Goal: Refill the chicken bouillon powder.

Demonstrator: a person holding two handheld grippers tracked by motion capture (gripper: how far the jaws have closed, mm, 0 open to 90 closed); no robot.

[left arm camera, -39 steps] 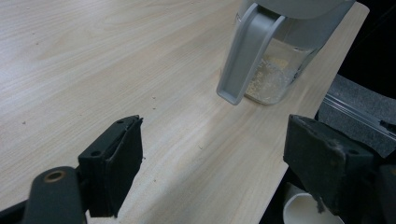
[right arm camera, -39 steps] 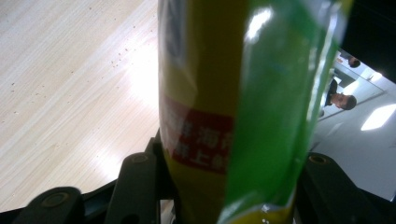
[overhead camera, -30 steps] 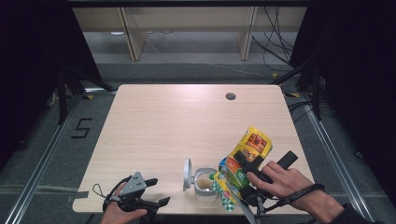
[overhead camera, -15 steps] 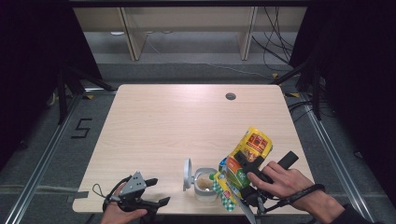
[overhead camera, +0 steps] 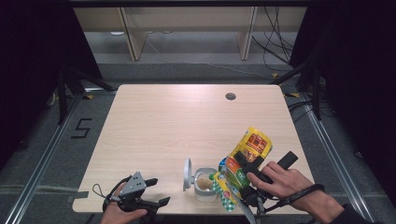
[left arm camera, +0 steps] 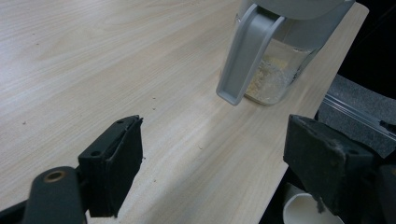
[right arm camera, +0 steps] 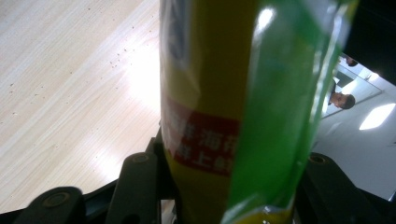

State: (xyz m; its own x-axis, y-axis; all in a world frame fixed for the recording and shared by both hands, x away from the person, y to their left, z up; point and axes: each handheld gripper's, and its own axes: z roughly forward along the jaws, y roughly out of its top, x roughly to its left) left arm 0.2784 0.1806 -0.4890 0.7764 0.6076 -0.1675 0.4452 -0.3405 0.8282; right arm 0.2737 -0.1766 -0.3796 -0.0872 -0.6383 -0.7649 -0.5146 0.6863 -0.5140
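Observation:
A yellow and green snack bag (overhead camera: 255,141) hangs tilted over the table's front right, with my right gripper (overhead camera: 241,166) shut on its middle. Its lower end (overhead camera: 224,194) points down beside a clear container (overhead camera: 203,184) that holds beige crumbs, whose grey lid (overhead camera: 187,173) stands swung open. In the right gripper view the bag (right arm camera: 233,107) sits between the jaws of my right gripper (right arm camera: 224,186). My left gripper (overhead camera: 148,195) rests at the front left edge, open and holding nothing. In the left gripper view its jaws (left arm camera: 219,163) stand wide apart, facing the container (left arm camera: 275,74) and its grey lid (left arm camera: 243,56).
The light wooden table (overhead camera: 187,121) has a round cable hole (overhead camera: 230,96) at the back right. A white rounded object (left arm camera: 303,210) lies below the table's front edge. Metal floor rails run along both sides, with a "5" marked (overhead camera: 81,128) on the floor at left.

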